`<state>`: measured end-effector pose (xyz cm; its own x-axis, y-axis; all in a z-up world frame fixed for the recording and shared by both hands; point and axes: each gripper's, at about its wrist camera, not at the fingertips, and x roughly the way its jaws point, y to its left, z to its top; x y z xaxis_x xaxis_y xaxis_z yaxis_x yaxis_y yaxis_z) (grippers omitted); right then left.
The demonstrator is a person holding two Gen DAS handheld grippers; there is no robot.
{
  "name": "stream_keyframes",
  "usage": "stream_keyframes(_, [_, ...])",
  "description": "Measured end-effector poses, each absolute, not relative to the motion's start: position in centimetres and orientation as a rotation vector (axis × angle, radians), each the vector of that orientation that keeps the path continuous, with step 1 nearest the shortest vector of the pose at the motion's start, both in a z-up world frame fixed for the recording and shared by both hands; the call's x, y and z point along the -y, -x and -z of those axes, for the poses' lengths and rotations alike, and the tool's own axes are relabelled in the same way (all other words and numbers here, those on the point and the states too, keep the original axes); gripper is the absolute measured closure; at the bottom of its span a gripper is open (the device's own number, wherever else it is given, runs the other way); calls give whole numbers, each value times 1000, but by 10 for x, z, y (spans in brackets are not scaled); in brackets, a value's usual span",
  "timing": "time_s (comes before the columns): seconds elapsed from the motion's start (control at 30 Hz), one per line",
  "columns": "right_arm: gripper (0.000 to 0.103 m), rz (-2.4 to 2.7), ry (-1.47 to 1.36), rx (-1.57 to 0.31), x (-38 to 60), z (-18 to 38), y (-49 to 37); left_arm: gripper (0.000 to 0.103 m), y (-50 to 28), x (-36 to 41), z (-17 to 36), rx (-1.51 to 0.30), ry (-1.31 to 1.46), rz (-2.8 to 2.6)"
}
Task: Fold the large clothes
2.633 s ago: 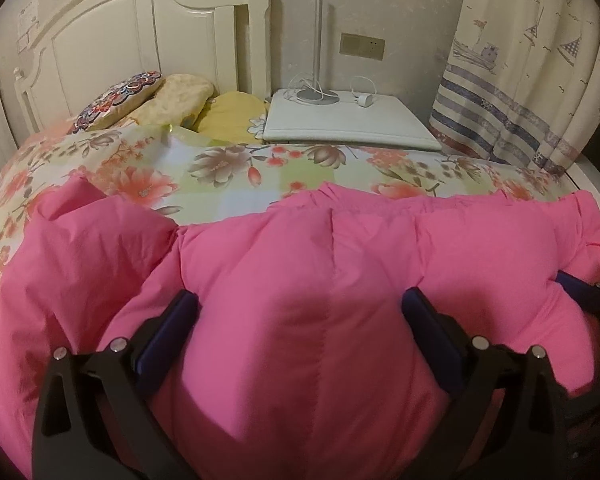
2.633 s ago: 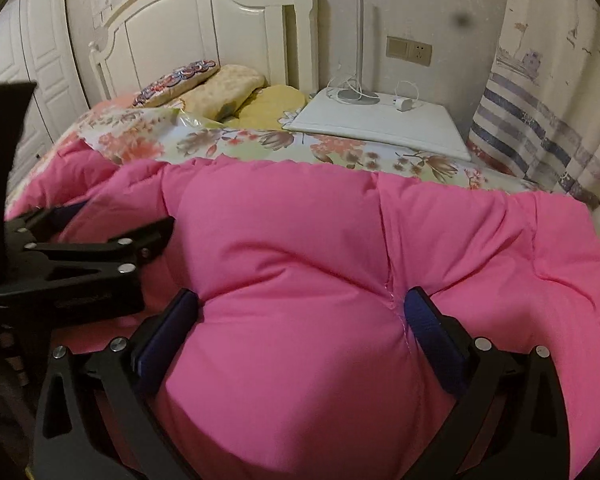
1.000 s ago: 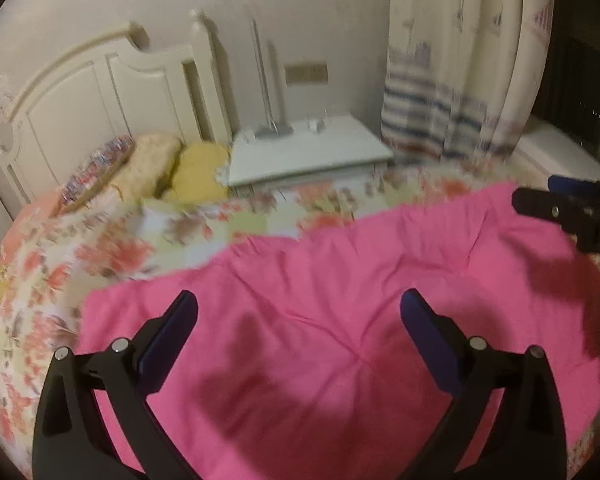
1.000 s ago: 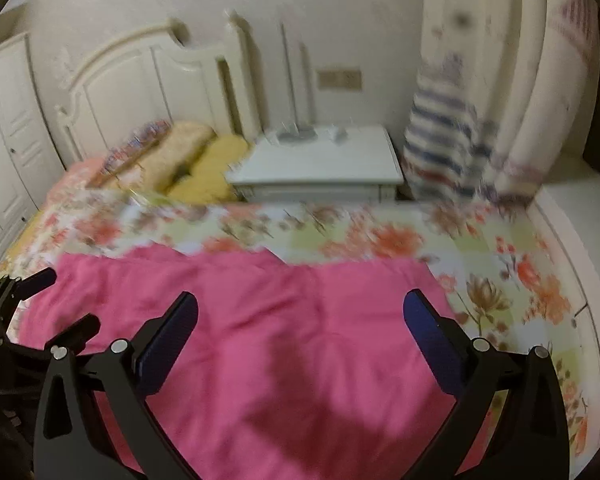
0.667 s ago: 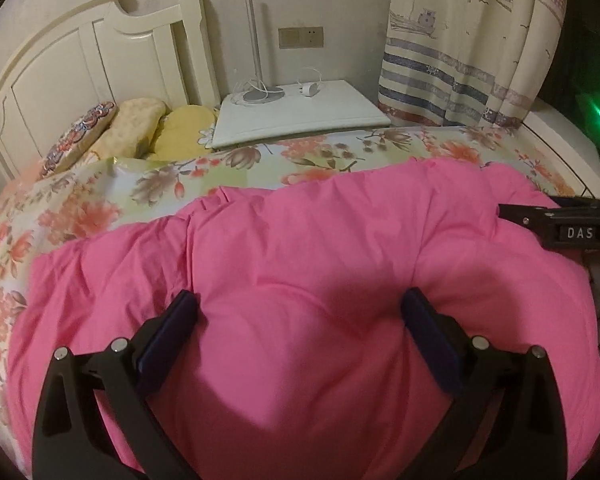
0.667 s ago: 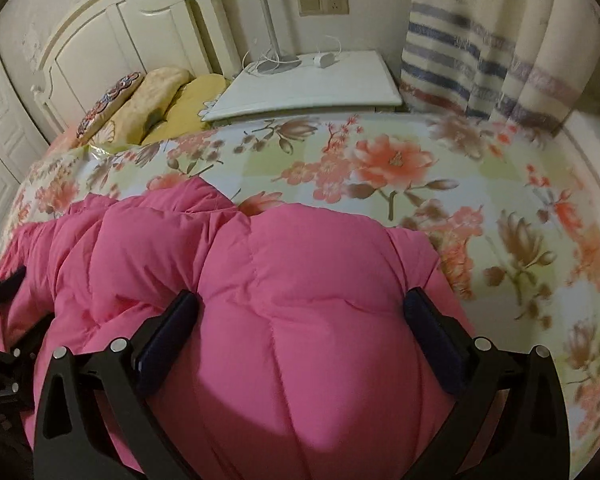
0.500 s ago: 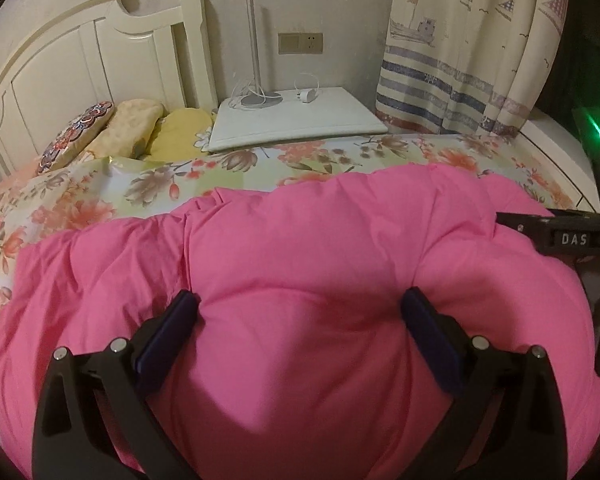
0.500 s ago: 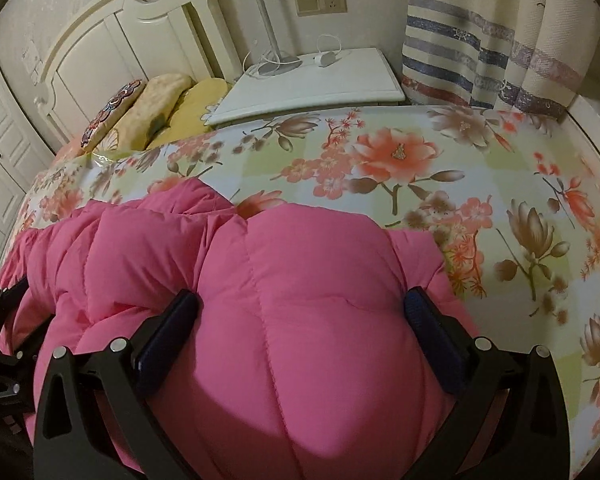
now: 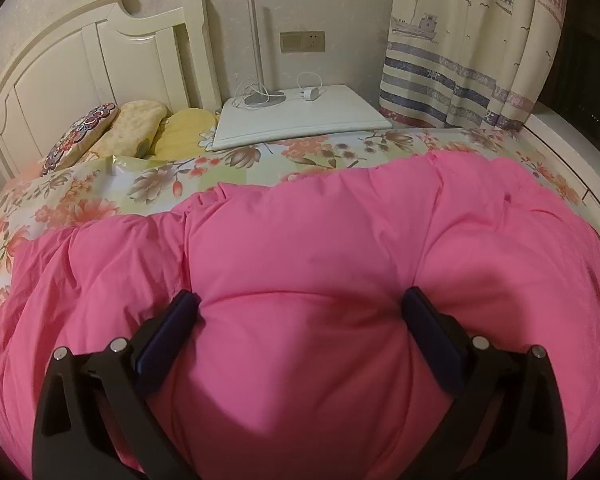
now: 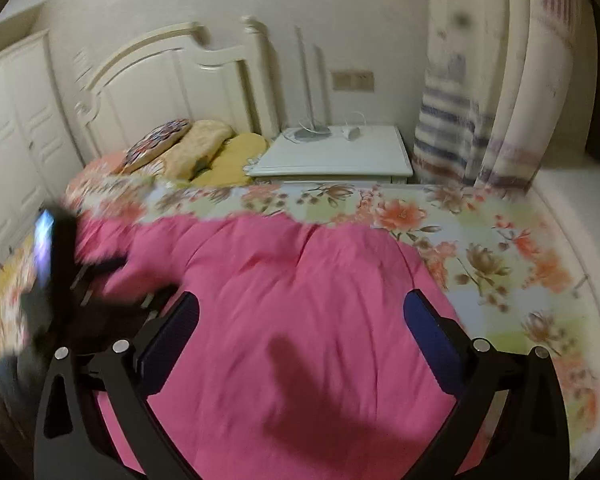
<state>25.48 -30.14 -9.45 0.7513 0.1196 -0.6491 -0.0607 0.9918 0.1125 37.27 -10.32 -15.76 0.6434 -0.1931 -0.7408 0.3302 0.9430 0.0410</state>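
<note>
- Bedroom bkgd: cream headboard (image 9: pixel 100 60), white nightstand (image 9: pixel 300 116) w/ lamp base (image 9: pixel 265 98) and charger (image 9: pixel 311 94); striped curtain (image 9: pixel 460 60) at right; lamp top cut off by frame.
- Bed w/ floral cover (image 9: pixel 100 200); pillows (image 9: pixel 140 128) at head end.
- Pink padded garment (image 9: pixel 300 260) lies across foot end of bed, reaching toward left edge; near hem hidden below both frames, so full outline not visible.
- Left gripper (image 9: pixel 300 312): fingers spread wide, pressed into puffed fabric that bulges betw. them; pads (image 9: pixel 168 332) part sunk in cloth; not pinching it.
- Right gripper (image 10: pixel 300 312): fingers wide apart above garment (image 10: pixel 300 300), nothing held; contact w/ cloth unclear.
- Right-wrist view motion-blurred; dark shape at left edge (image 10: pixel 56 264) prob. the other gripper, detail unreadable.
</note>
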Motion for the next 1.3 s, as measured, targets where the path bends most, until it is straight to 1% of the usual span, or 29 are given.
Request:
stream_keyframes(0.1, [4, -68, -38, -767, 295, 120, -232, 2, -373, 103, 157, -820, -178, 299])
stream_keyframes(0.17, [4, -43, -15, -862, 296, 158, -238, 2, -373, 103, 157, -820, -179, 300])
stream_keyframes(0.23, [4, -81, -48, -810, 302, 173, -237, 2, -373, 103, 158, -820, -177, 298])
stream_keyframes(0.47, [4, -88, -37, -846, 303, 176, -241, 2, -373, 103, 158, -817, -186, 295])
stream_keyframes(0.57, [5, -33, -30, -886, 294, 161, -236, 2, -374, 103, 160, -814, -190, 290])
stream_keyframes(0.73, [5, -163, 31, -749, 242, 128, -214, 2, -375, 102, 161, -817, -185, 293])
stream_keyframes(0.8, [5, -201, 67, -774, 226, 134, -223, 2, -374, 103, 160, -817, -184, 294])
stream_keyframes(0.87, [4, -198, 106, -842, 215, 161, -242, 2, -374, 103, 160, -816, -178, 297])
stream_keyframes(0.93, [4, -219, 94, -824, 217, 171, -247, 2, -375, 101, 159, -818, -162, 300])
stream_keyframes(1.17, [4, -217, 101, -843, 218, 177, -247, 2, -375, 99, 154, -857, -163, 303])
stream_keyframes(1.2, [4, -215, 101, -845, 218, 178, -247, 2, -373, 94, 147, -864, -154, 308])
stream_keyframes(1.3, [4, -221, 90, -840, 219, 179, -248, 2, -360, 62, 121, -797, -123, 271])
